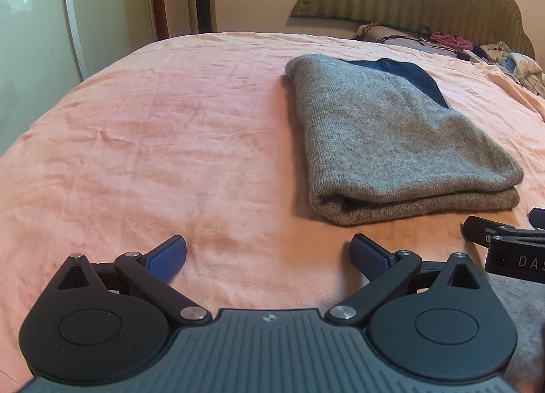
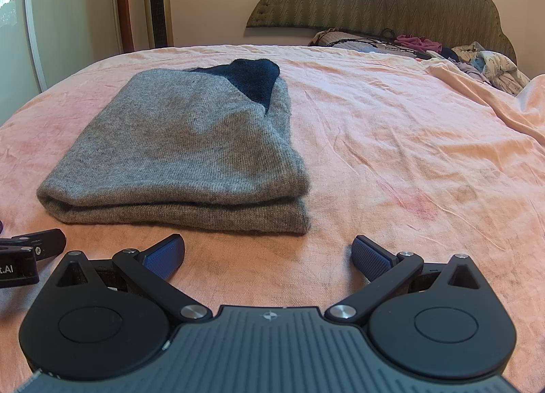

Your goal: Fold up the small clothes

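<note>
Sweater [image 1: 385,141] lies folded just beyond both wide-apart grippers, untouched.

Left gripper [image 1: 268,255], right gripper [image 2: 268,255]: black linkages, silver screws, blue ribbed pads, grey ridged body.

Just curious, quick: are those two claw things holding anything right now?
Left hand-held gripper: open, holding nothing.
Right hand-held gripper: open, holding nothing.
</note>
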The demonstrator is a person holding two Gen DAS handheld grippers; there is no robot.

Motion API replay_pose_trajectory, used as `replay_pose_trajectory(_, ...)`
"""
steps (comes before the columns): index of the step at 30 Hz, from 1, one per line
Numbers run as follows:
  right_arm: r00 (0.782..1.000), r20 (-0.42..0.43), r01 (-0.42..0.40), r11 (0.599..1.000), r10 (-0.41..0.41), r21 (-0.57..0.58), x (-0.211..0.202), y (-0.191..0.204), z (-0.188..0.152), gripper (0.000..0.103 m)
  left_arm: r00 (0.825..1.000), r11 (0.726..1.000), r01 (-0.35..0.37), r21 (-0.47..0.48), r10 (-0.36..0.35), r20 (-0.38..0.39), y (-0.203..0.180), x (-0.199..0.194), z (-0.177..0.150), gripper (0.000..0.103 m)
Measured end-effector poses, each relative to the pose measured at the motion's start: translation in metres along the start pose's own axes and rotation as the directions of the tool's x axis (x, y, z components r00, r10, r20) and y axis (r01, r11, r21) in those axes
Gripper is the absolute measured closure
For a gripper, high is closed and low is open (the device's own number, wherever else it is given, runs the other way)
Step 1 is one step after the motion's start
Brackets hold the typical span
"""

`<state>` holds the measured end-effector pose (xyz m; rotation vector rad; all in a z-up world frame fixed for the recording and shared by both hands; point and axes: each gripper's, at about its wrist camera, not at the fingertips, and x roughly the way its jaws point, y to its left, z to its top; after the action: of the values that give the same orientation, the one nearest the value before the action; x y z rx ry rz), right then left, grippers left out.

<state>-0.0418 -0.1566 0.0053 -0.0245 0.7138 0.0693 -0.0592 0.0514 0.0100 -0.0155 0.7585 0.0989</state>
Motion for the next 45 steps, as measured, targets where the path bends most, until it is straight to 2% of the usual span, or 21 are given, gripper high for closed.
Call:
replay_pose_trajectory(18, 1.0, 0.0, 0.0, 1.0, 0.0, 0.0, 0.0, 0.0, 0.0, 0.0, 1.0, 1.0, -0.011, -0.019, 0.01, -0.015, -0.002, 0.003, 0.003, 0.0)
replay_pose_trajectory(21, 1.0, -0.002, 0.0, 1.0, 0.0, 0.0, 0.0, 0.0, 0.0, 0.0, 0.999, 1.0, -0.01, -0.023, 0.009, -0.037, -0.002, 0.003, 0.005, 0.0)
replay_pose_trajectory(26, 0.999, -0.041, -0.01, 1.0, 0.01, -0.008, -0.002, -0.001, 0.005, 0.0, 0.996, 1.0, -0.009, -0.023, 0.008, -0.084, -0.004, 0.005, 0.011, 0.0)
replay_pose_trajectory(31, 0.996, -0.092, -0.007, 1.0, 0.006, -0.006, 0.002, 0.0, 0.013, 0.0, 0.996, 1.0, -0.01, -0.021, 0.008, -0.088, -0.004, 0.005, 0.012, 0.0)
replay_pose_trajectory(36, 0.995, -0.096, -0.012, 1.0, 0.011, -0.011, 0.0, 0.0, 0.012, 0.0, 0.995, 1.0, -0.004, -0.021, 0.002, -0.104, -0.002, 0.003, 0.015, 0.0)
replay_pose_trajectory(45, 0.994, -0.105, -0.032, 0.999, 0.032, -0.001, -0.014, -0.002, 0.015, 0.0, 0.996, 1.0, 0.011, -0.006, -0.011, -0.09, -0.01, -0.011, 0.015, 0.0)
